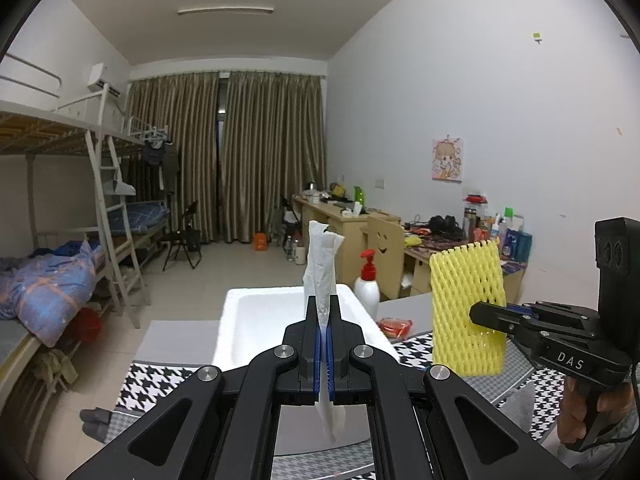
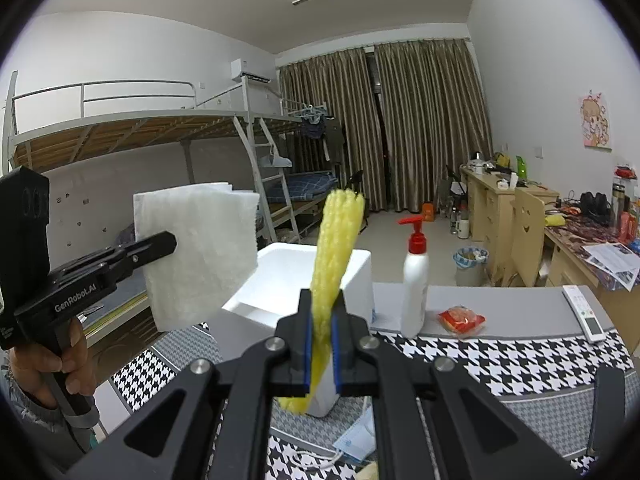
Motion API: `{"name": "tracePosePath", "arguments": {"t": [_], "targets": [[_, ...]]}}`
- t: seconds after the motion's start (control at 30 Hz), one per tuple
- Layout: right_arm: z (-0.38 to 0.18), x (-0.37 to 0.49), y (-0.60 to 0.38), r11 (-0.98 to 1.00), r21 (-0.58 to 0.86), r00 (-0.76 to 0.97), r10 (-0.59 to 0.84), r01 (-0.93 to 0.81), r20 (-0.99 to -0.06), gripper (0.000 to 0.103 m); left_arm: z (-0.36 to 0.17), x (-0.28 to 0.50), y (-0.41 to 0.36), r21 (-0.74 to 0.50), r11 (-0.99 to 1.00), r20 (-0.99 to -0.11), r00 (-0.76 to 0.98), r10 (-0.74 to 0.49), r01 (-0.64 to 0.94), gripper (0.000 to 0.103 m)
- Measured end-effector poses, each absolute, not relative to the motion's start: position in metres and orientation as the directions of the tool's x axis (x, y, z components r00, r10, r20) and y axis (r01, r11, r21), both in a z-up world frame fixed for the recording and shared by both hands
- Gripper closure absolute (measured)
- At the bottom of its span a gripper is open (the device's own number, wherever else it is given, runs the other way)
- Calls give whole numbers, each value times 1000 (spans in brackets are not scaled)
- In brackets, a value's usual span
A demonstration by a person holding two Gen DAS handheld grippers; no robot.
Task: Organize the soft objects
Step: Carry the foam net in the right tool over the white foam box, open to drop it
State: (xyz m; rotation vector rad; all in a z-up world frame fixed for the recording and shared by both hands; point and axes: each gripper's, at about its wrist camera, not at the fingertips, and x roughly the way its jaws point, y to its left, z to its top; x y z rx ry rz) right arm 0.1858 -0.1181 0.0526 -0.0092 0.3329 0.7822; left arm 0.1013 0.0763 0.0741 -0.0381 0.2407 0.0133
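Observation:
My left gripper (image 1: 324,312) is shut on a white soft pad (image 1: 321,264), seen edge-on and standing up between the blue pads. The right wrist view shows that pad (image 2: 200,256) broadside, held in the air by the left gripper (image 2: 170,244) left of the white foam box (image 2: 360,276). My right gripper (image 2: 322,308) is shut on a yellow foam net sleeve (image 2: 338,240) that stands upright in front of the box. In the left wrist view the yellow net (image 1: 466,304) hangs from the right gripper (image 1: 476,314), right of the foam box (image 1: 240,300). The box's inside looks bare.
A white pump bottle (image 2: 415,280) with a red top and a red packet (image 2: 460,318) sit right of the box on the grey table. A remote (image 2: 582,312) lies far right. A face mask (image 2: 356,440) lies on the houndstooth cloth (image 2: 480,360). Bunk beds stand left, desks right.

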Motion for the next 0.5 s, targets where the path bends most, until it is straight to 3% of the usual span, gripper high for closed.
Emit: {"name": "tracePosePath", "arguments": {"t": [0.5], "targets": [[63, 192, -86, 684, 79, 635, 709, -725, -308, 93, 77, 94, 105, -53, 991, -228, 967, 111, -127, 101]]}}
